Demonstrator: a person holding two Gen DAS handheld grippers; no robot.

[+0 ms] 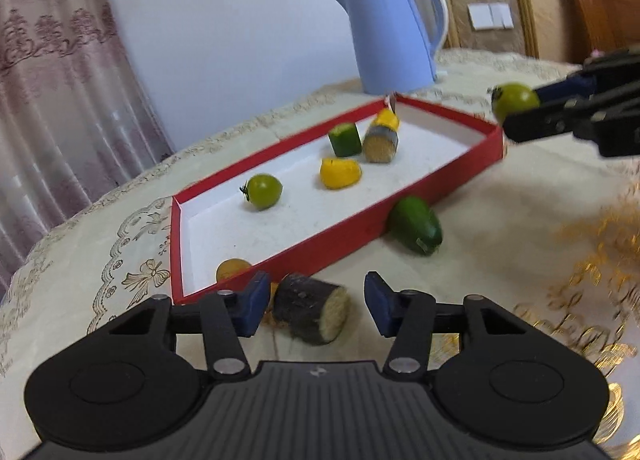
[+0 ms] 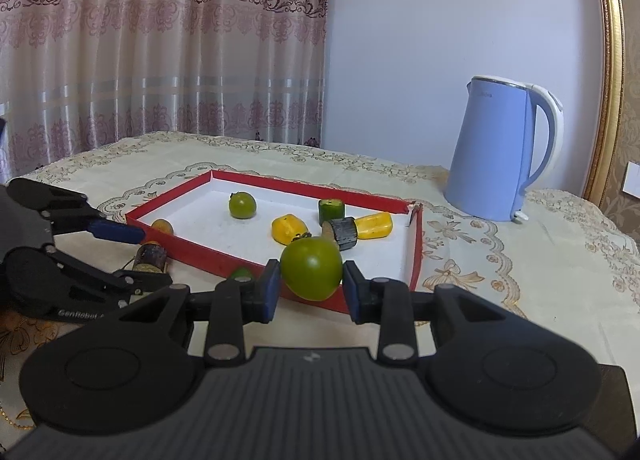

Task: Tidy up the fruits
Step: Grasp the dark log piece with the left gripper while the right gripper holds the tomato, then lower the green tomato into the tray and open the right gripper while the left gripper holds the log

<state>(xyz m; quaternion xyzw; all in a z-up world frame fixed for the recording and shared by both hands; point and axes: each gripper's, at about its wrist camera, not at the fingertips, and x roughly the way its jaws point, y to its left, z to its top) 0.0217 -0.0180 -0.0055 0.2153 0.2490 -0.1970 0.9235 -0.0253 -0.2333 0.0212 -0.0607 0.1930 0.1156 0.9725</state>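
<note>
A red tray with a white floor holds a green tomato, yellow pieces, a green cucumber chunk and a dark sugarcane piece. My left gripper is open around a dark sugarcane piece lying on the cloth outside the tray. My right gripper is shut on a green tomato, held above the tray's near edge.
A blue kettle stands behind the tray. A green cucumber piece lies on the cloth against the tray's outer wall. An orange-yellow fruit sits in the tray corner. Curtains hang behind the table.
</note>
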